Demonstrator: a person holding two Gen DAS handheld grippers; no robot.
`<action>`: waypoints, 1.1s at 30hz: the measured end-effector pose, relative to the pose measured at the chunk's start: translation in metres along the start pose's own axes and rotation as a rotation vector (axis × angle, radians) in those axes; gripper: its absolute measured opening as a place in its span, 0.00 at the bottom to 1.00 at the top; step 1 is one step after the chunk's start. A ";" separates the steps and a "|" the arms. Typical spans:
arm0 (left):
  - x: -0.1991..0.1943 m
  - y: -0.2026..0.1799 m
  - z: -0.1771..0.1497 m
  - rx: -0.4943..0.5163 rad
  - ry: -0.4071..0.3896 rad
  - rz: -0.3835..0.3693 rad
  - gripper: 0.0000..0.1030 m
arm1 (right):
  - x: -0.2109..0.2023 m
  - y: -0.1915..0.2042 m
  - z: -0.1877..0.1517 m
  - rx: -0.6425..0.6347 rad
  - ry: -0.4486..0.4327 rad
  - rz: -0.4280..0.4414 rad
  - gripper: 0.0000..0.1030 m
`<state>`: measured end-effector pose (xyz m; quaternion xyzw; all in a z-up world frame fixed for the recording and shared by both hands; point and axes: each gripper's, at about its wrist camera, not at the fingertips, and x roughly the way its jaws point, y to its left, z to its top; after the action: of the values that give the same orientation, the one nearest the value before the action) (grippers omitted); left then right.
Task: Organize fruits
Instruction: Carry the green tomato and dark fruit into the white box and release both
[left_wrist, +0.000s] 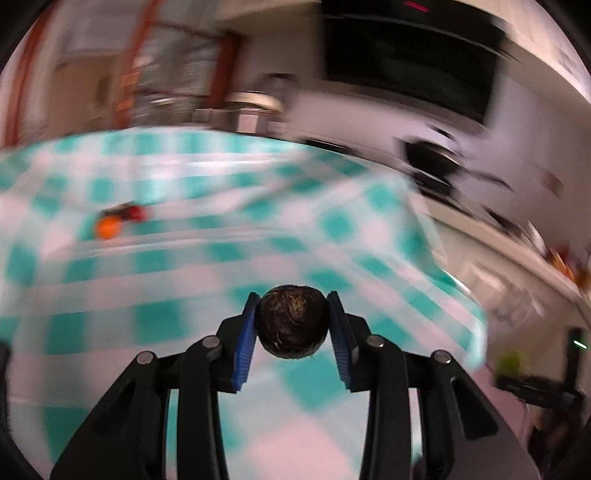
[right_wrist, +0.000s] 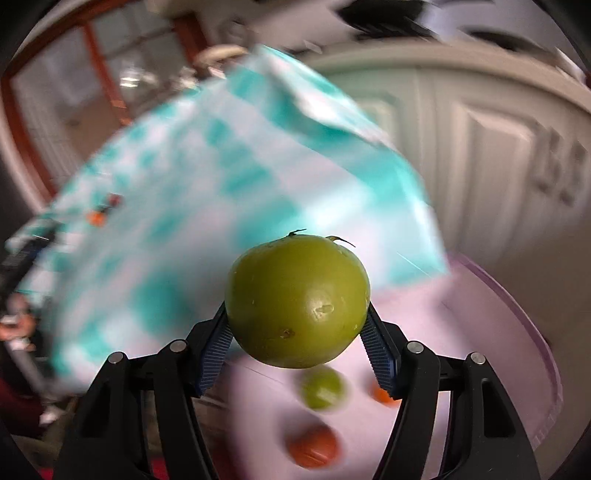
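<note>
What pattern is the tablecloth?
Teal-and-white checks on the tablecloth; clearest in the left wrist view, though blurred.

Both wrist views look down over the same checked tablecloth (left_wrist: 184, 258).

A teal-and-white checked tablecloth (left_wrist: 155, 280), a dark brown fuzzy fruit (left_wrist: 292, 321), a green fruit (right_wrist: 297, 301), blue-padded black jaws.

- a table under a teal-and-white checked tablecloth (left_wrist: 177, 266)
- on the cloth, far side: a small orange fruit (left_wrist: 108, 226) touching a blurred dark-and-red thing (left_wrist: 129, 212)
</note>
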<state>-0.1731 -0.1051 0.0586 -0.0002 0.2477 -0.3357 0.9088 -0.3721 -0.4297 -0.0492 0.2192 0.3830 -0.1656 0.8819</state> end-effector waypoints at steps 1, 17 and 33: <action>0.002 -0.022 -0.004 0.046 0.022 -0.048 0.36 | 0.007 -0.013 -0.009 0.021 0.036 -0.037 0.63; 0.143 -0.289 -0.179 0.634 0.787 -0.462 0.36 | 0.076 -0.109 -0.064 -0.006 0.422 -0.315 0.63; 0.179 -0.303 -0.250 0.675 1.011 -0.470 0.37 | 0.077 -0.119 -0.075 -0.039 0.485 -0.310 0.63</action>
<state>-0.3537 -0.4077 -0.1904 0.3889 0.5192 -0.5436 0.5326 -0.4221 -0.5019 -0.1837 0.1743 0.6147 -0.2339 0.7329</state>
